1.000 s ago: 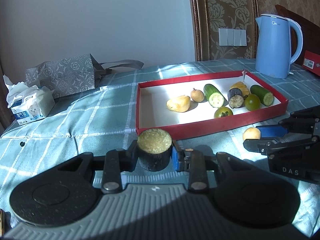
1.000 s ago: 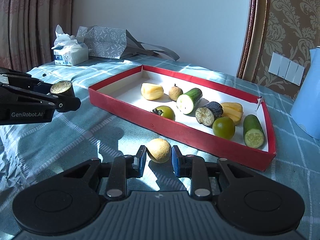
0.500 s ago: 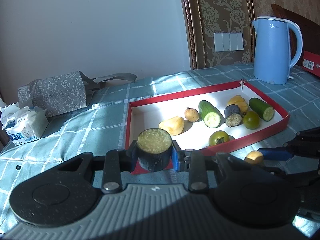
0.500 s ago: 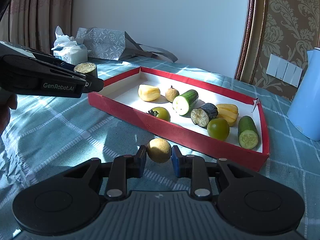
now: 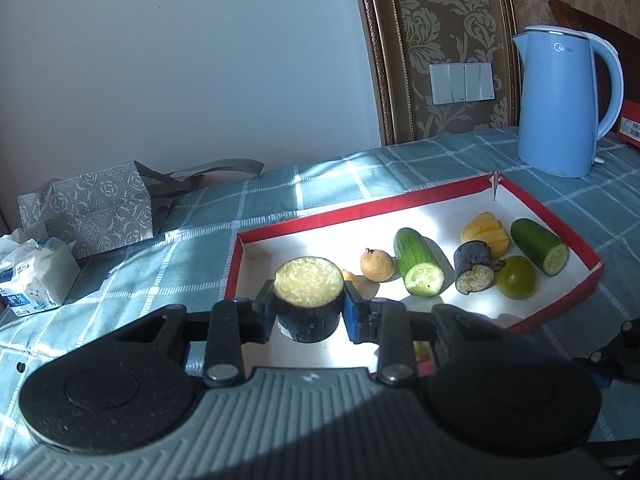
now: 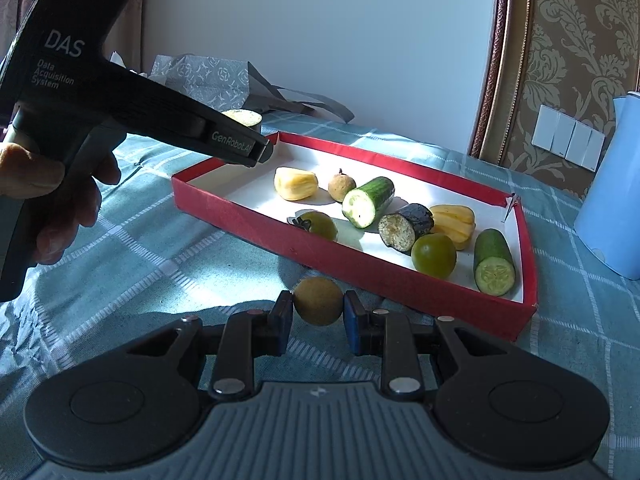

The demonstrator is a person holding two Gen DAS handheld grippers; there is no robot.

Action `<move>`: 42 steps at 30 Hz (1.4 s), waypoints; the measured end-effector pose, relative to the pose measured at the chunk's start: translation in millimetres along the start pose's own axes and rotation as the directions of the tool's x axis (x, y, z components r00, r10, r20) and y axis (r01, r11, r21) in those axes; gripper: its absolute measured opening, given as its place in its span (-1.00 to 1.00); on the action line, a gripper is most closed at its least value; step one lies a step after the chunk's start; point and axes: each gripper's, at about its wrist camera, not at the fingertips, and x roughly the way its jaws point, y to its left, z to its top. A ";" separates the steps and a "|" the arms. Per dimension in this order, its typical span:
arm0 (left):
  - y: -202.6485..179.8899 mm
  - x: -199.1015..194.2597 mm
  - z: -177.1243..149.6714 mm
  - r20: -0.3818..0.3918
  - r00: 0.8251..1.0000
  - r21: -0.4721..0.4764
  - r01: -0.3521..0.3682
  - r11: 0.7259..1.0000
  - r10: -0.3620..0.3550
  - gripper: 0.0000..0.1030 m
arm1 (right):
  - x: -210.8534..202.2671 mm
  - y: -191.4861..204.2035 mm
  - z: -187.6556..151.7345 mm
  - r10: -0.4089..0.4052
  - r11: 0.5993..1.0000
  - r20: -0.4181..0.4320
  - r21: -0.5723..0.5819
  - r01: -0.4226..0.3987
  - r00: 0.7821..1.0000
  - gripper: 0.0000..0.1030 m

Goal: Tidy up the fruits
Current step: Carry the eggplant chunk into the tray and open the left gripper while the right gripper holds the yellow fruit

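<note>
We take the red tray (image 5: 558, 312) as landmark: it already carries the sorted produce, so both loads are evidently bound for it. Left tongs (image 5: 308, 307), clamped on an eggplant chunk (image 5: 308, 300), hang over the tray's near-left corner; right tongs (image 6: 318, 311), clamped on a small round fruit (image 6: 318, 301), sit just outside its front wall. Legible writing: "DAS Data Acquisition System" and "GenRobot.AI" on the left tool, "Midea" on the blue kettle (image 5: 560, 100) beyond the tray.

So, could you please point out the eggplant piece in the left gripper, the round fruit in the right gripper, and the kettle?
eggplant piece (image 5: 308, 283), left wrist view, on its pale cut top.
round fruit (image 6: 318, 301), right wrist view, on its middle.
kettle (image 5: 559, 108), left wrist view, on its blue body.
</note>
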 end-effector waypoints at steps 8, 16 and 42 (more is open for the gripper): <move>-4.1 31.1 12.2 -0.018 1.000 -0.005 -0.021 1.000 0.021 -0.42 | 1.4 -0.9 0.4 0.005 1.000 -0.007 0.008 -0.005 1.000 -0.49; -2.0 78.6 34.5 -0.063 0.996 -0.030 -0.061 0.998 0.059 -0.42 | -0.3 -2.2 2.1 0.007 1.000 -0.003 0.013 -0.007 1.000 -0.49; 3.5 111.9 49.0 -0.110 0.989 -0.058 -0.107 0.993 0.100 0.08 | -3.0 -1.2 3.5 0.008 1.000 0.003 0.000 -0.008 1.000 -0.49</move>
